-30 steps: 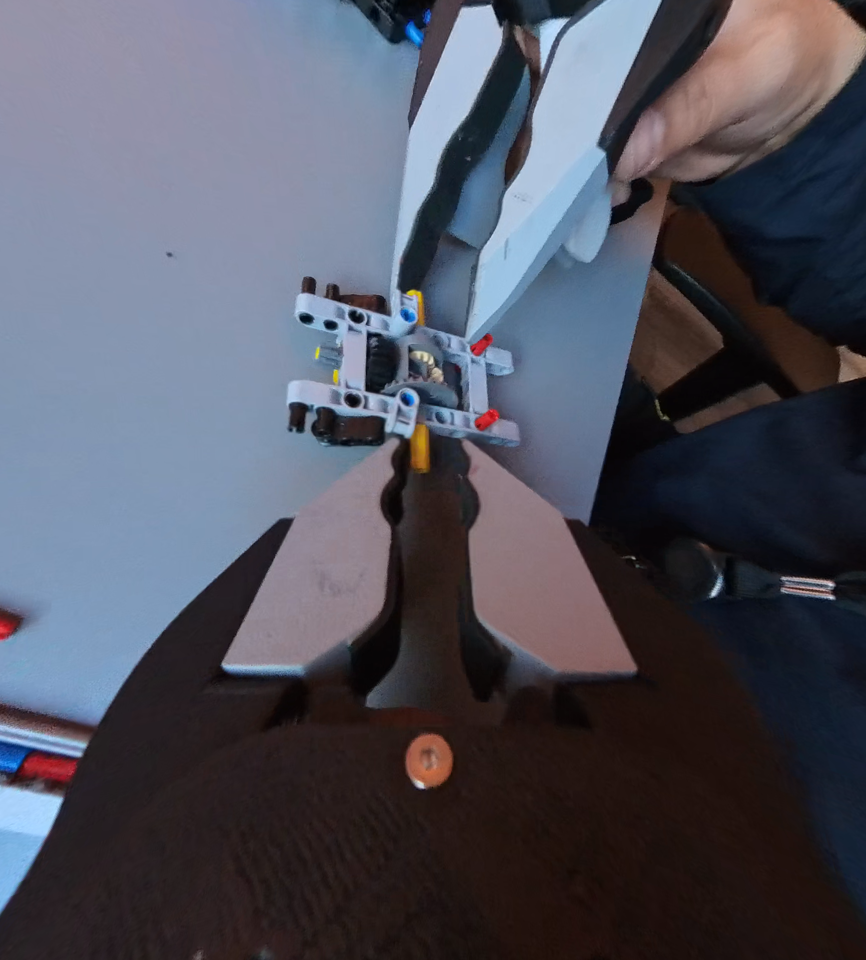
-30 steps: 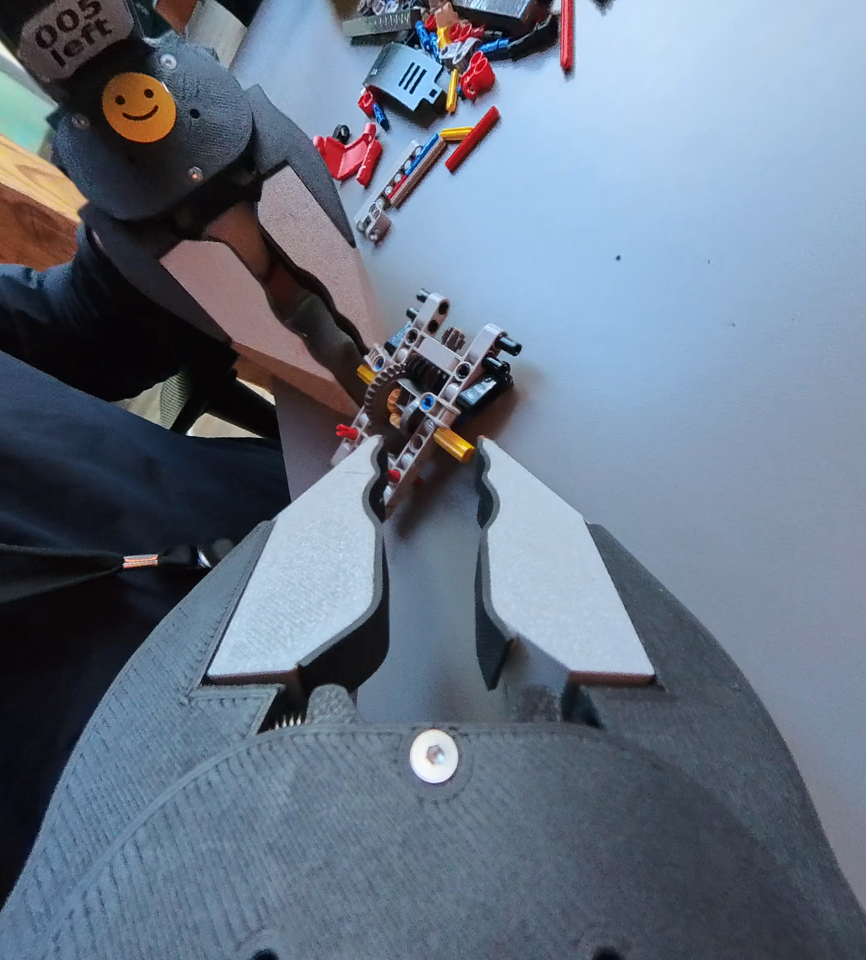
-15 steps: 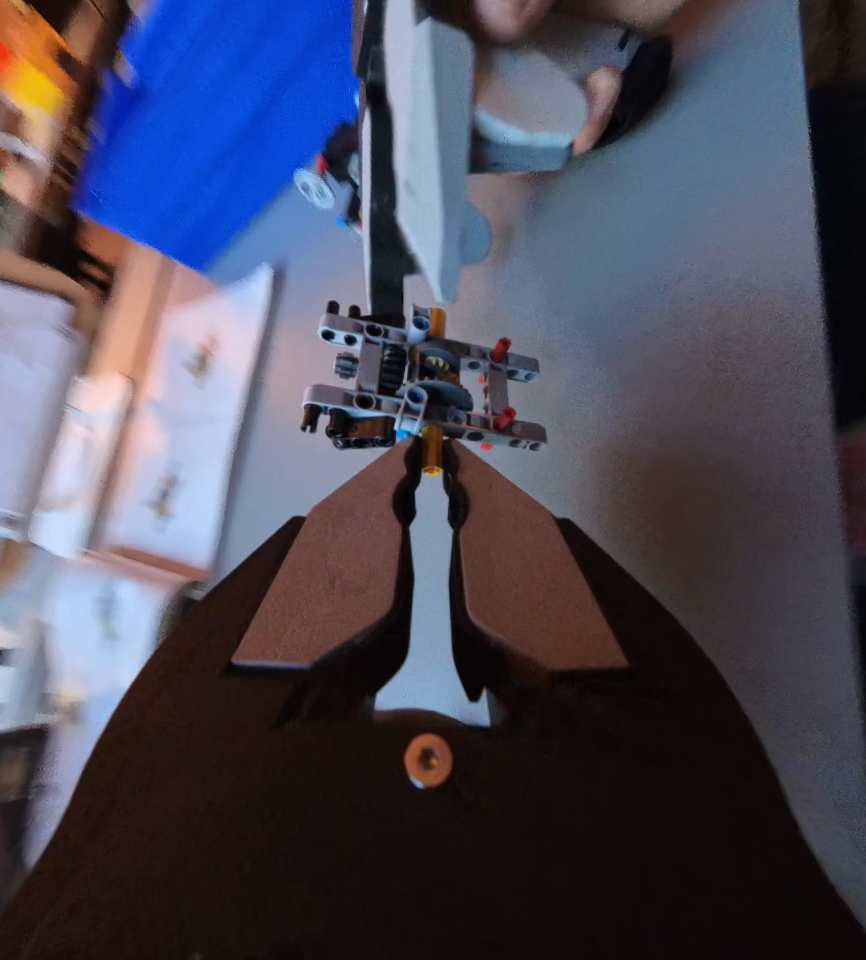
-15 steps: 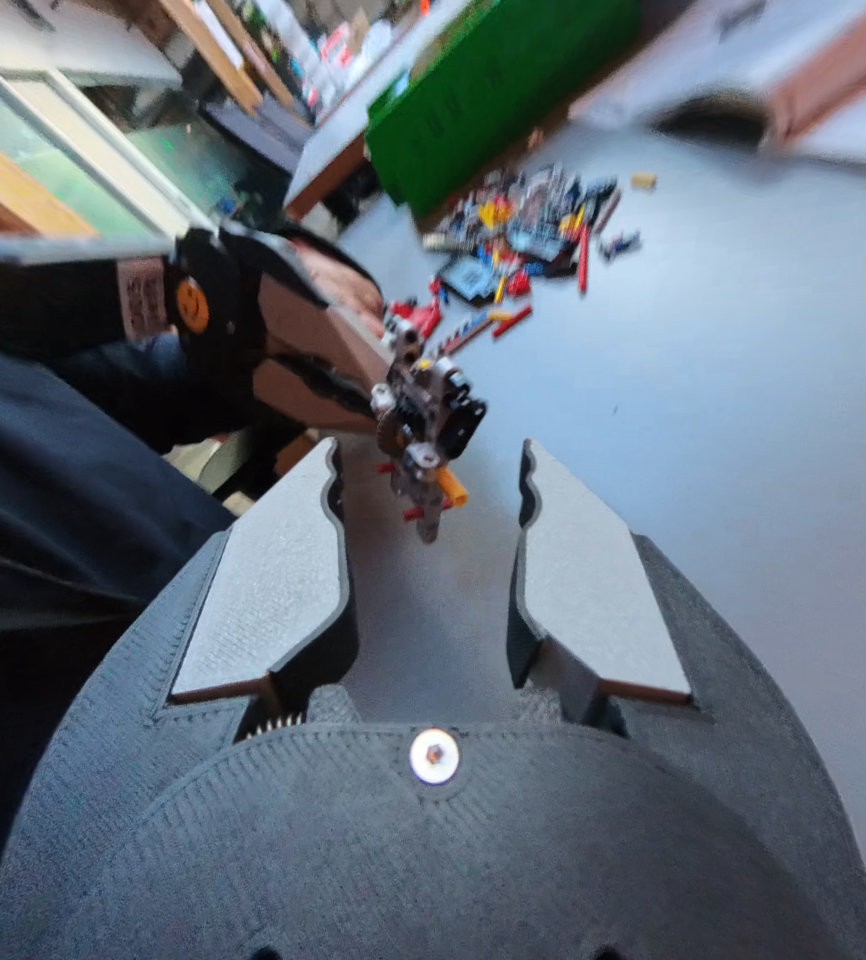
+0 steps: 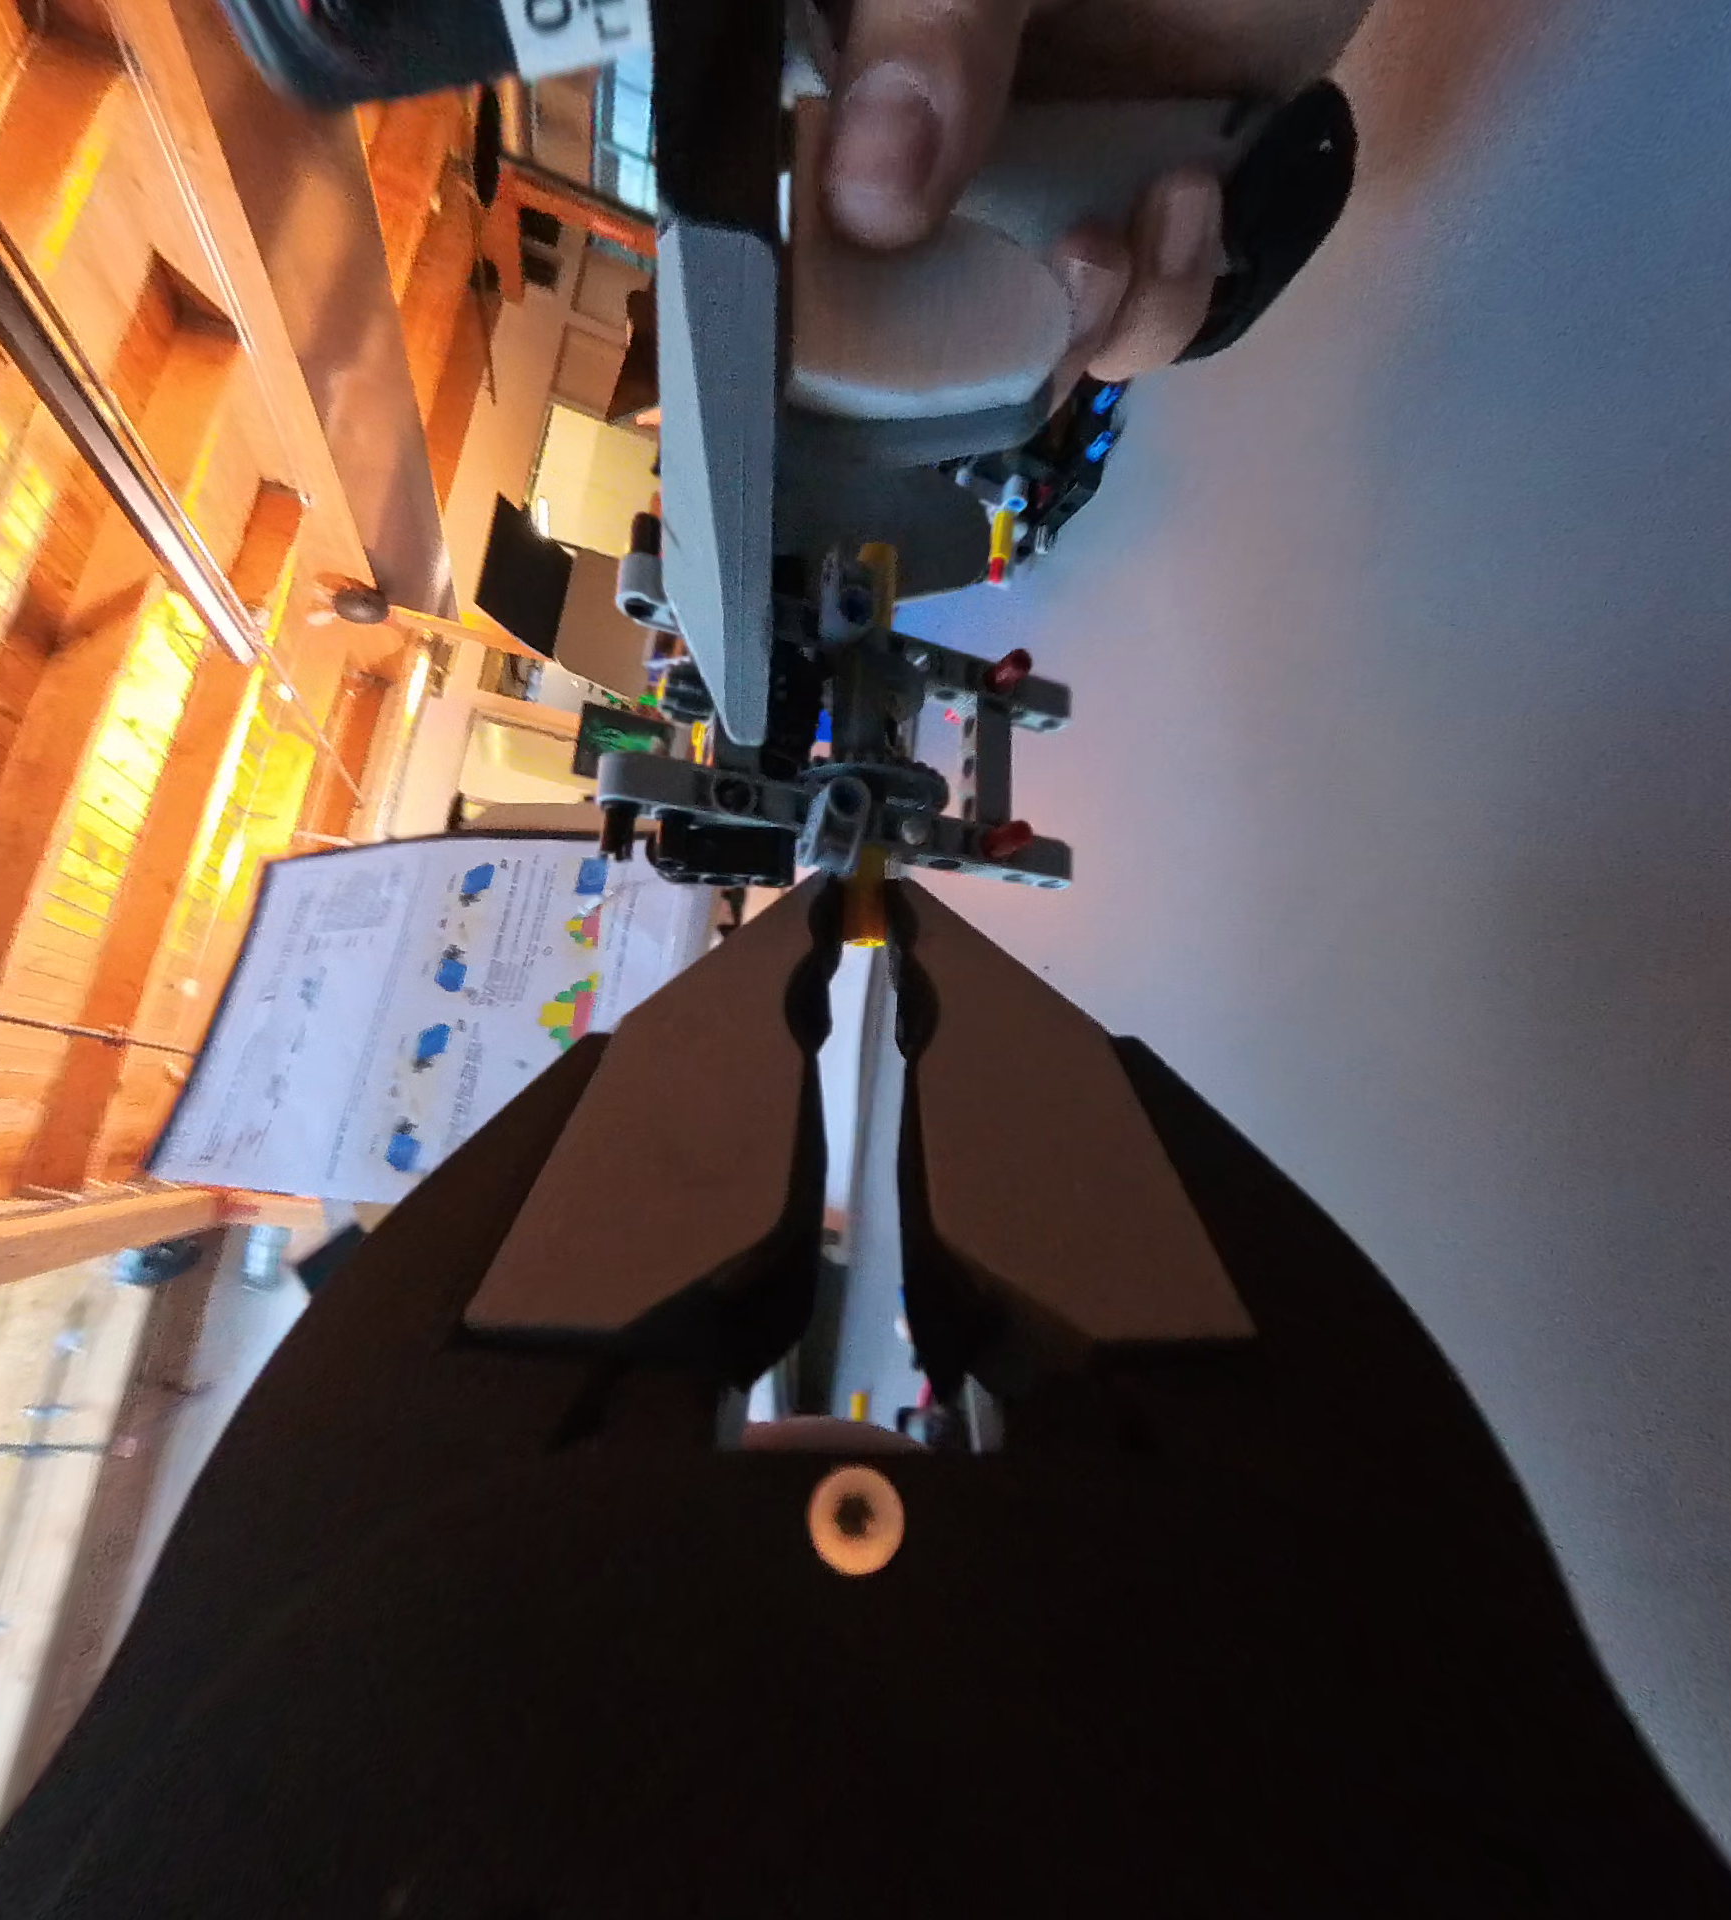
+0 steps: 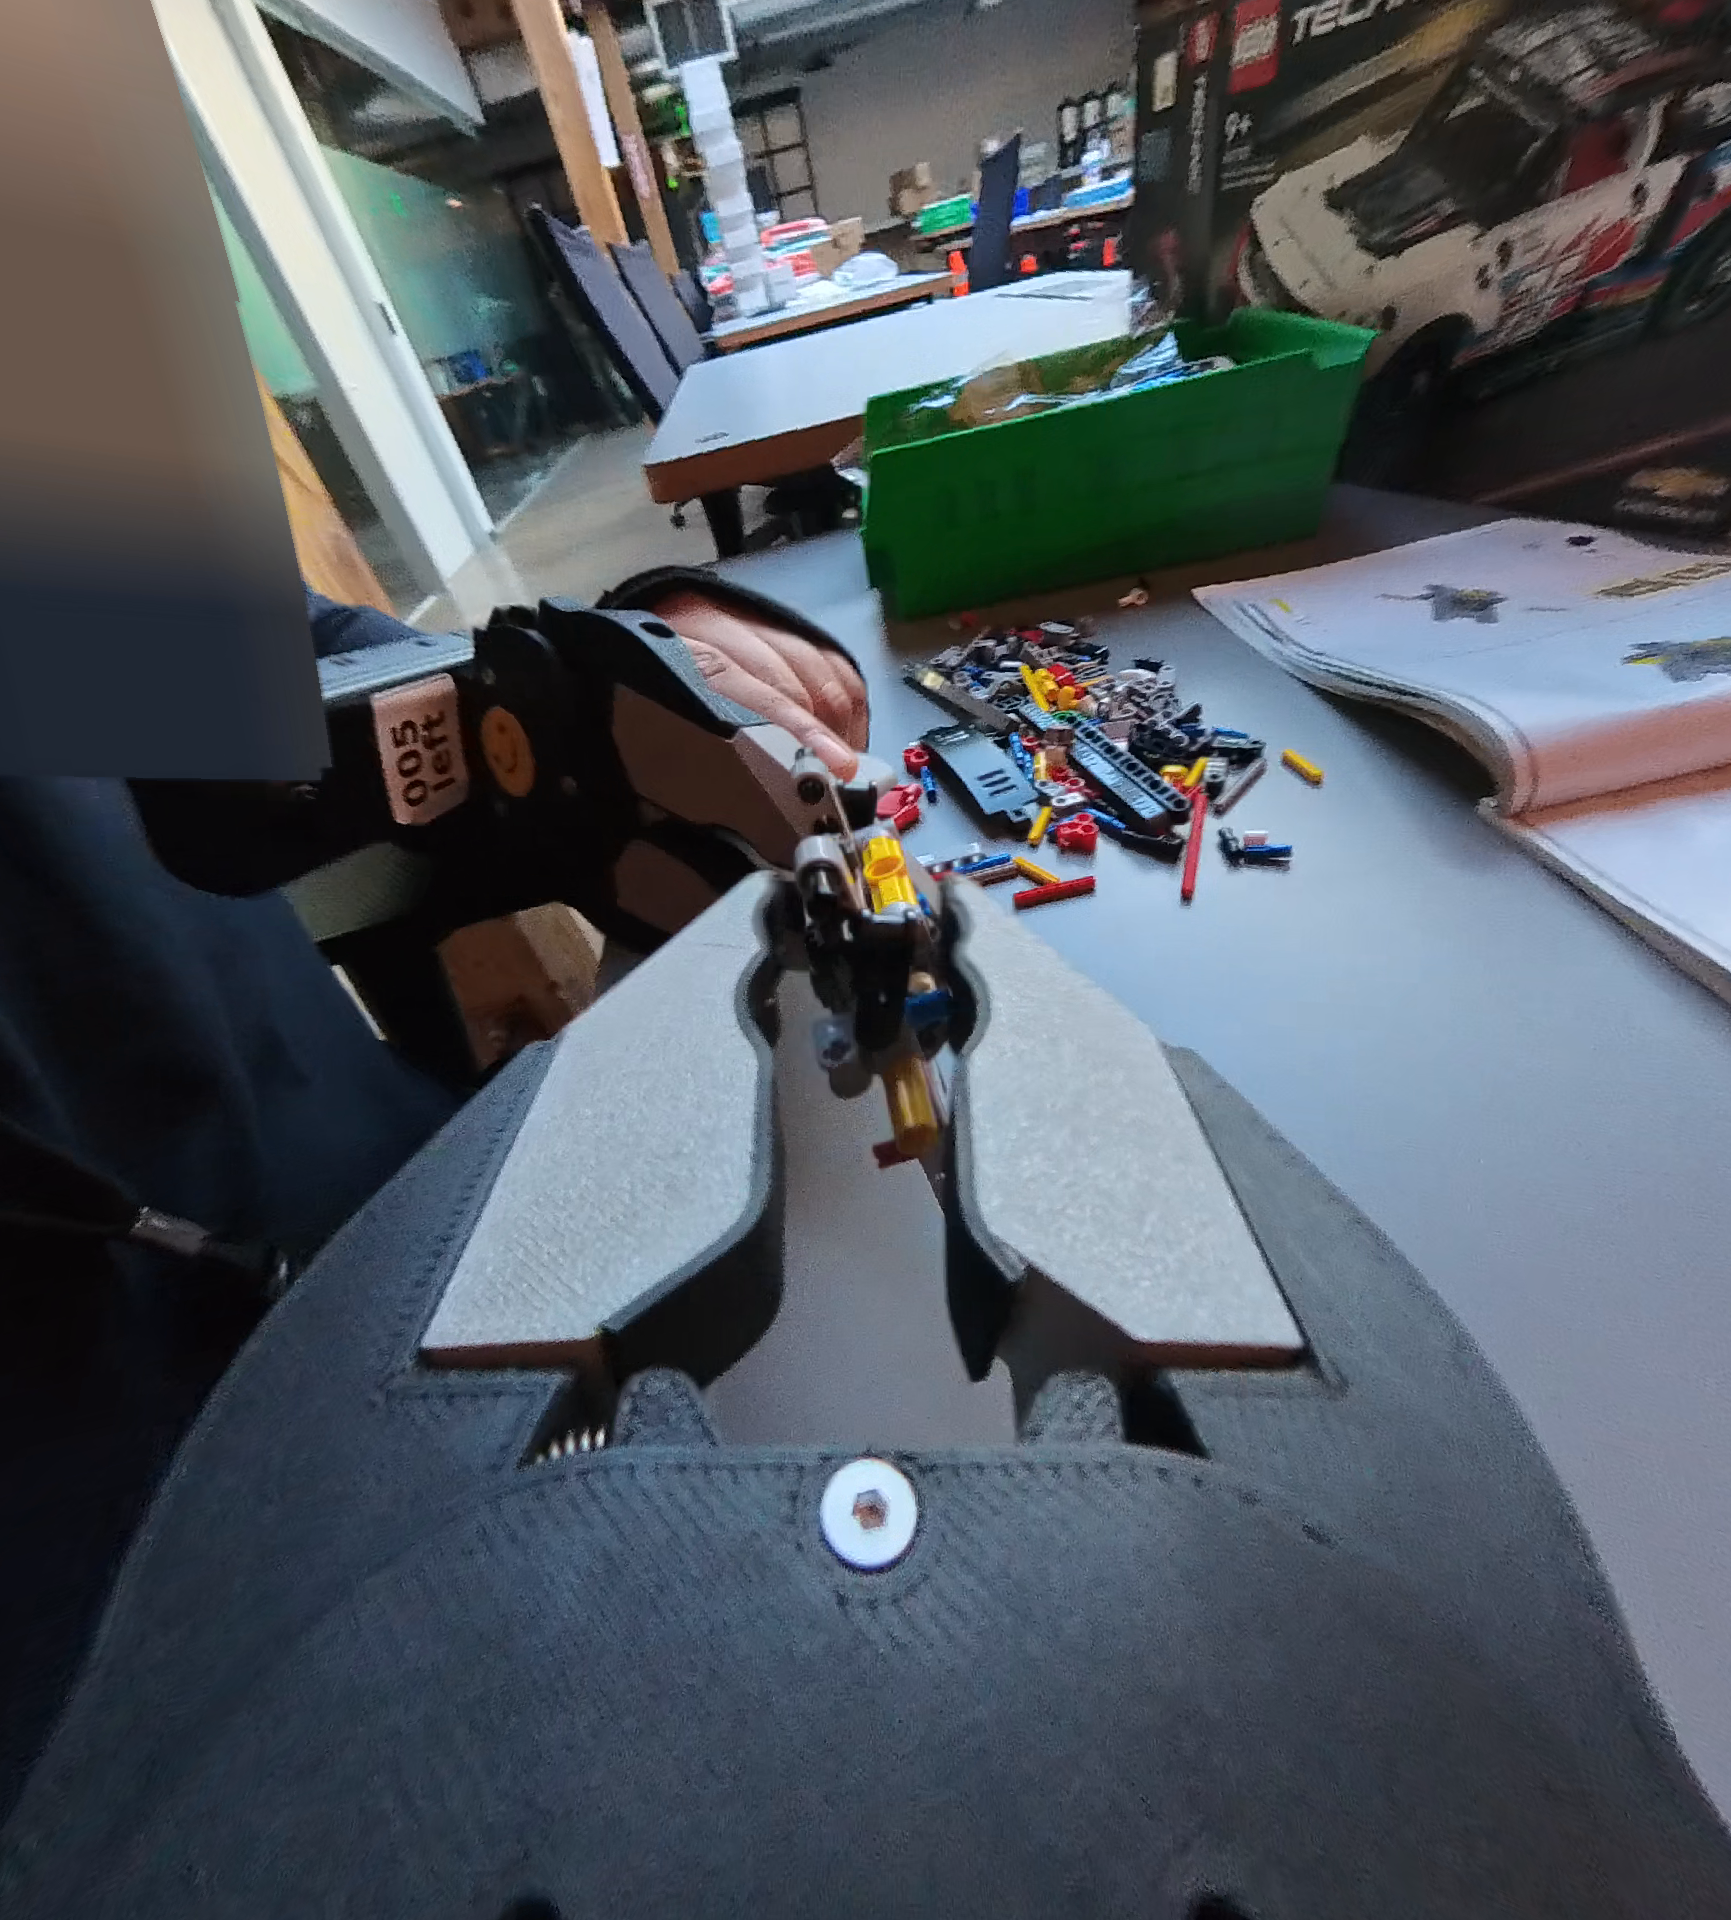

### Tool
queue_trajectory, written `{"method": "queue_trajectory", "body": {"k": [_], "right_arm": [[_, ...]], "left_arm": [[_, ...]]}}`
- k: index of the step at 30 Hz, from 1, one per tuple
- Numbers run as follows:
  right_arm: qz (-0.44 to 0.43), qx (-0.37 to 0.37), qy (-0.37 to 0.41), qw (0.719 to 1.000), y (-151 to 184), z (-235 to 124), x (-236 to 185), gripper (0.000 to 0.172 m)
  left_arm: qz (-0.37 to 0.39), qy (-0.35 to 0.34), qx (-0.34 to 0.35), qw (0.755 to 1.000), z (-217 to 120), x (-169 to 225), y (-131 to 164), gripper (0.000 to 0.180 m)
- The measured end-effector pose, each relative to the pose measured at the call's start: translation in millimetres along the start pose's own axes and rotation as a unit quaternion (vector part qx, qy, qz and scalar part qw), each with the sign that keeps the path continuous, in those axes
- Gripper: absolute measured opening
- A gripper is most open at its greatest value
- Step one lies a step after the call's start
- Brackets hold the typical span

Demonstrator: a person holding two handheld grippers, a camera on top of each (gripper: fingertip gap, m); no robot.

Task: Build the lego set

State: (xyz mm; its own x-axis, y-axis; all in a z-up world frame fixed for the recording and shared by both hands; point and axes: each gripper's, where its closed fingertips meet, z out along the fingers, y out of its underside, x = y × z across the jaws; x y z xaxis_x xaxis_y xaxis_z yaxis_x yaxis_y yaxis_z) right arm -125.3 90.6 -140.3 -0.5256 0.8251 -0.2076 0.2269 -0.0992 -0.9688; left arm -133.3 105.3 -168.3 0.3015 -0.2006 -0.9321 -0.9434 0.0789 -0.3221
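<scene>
Grey brick frame (image 5: 840,769) with gears, lifted above the dark table (image 6: 1360,1039), pinched at both ends. Left gripper (image 5: 861,914) narrowed onto its yellow axle (image 5: 862,920); right gripper (image 6: 866,935) clamped on the frame body, seemingly on both sides. Loose bricks (image 6: 1100,727), green bin (image 6: 1100,488), open booklet (image 6: 1567,665) beyond.
</scene>
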Motion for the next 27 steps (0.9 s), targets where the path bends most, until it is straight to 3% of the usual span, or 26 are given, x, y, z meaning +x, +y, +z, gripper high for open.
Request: {"method": "queue_trajectory", "body": {"k": [1,2,7,12,14,17,21,24,27], "right_arm": [[-0.002,-0.001,0.008,1.0,0,1,1,0.036],[-0.001,-0.009,0.01,1.0,3,3,2,0.035],[-0.025,-0.044,0.017,0.999,23,5,6,0.027],[-0.048,-0.042,0.008,0.998,26,4,4,0.026],[-0.043,-0.03,0.0,0.999,25,2,3,0.026],[-0.036,-0.013,-0.004,0.999,21,-1,4,0.026],[-0.042,0.004,0.004,0.999,16,-5,8,0.026],[-0.081,-0.012,0.009,0.997,20,-2,3,0.026],[-0.127,-0.018,0.012,0.992,21,1,-2,0.026]], "left_arm": [[-0.031,0.016,-0.002,0.999,1,2,0,0.004],[-0.059,0.029,0.0,0.998,2,3,-1,0.004],[-0.007,0.018,0.0,1.0,6,5,0,0.004],[-0.104,0.073,0.02,0.992,4,16,0,0.004],[-0.19,0.13,0.036,0.972,-1,24,-2,0.016],[-0.304,0.16,0.06,0.937,-8,17,-1,0.011],[-0.45,0.236,0.093,0.856,-15,13,-10,0.026],[-0.5,0.26,0.117,0.817,-18,4,-17,0.032],[-0.509,0.267,0.121,0.809,-17,-3,-18,0.03]]}}
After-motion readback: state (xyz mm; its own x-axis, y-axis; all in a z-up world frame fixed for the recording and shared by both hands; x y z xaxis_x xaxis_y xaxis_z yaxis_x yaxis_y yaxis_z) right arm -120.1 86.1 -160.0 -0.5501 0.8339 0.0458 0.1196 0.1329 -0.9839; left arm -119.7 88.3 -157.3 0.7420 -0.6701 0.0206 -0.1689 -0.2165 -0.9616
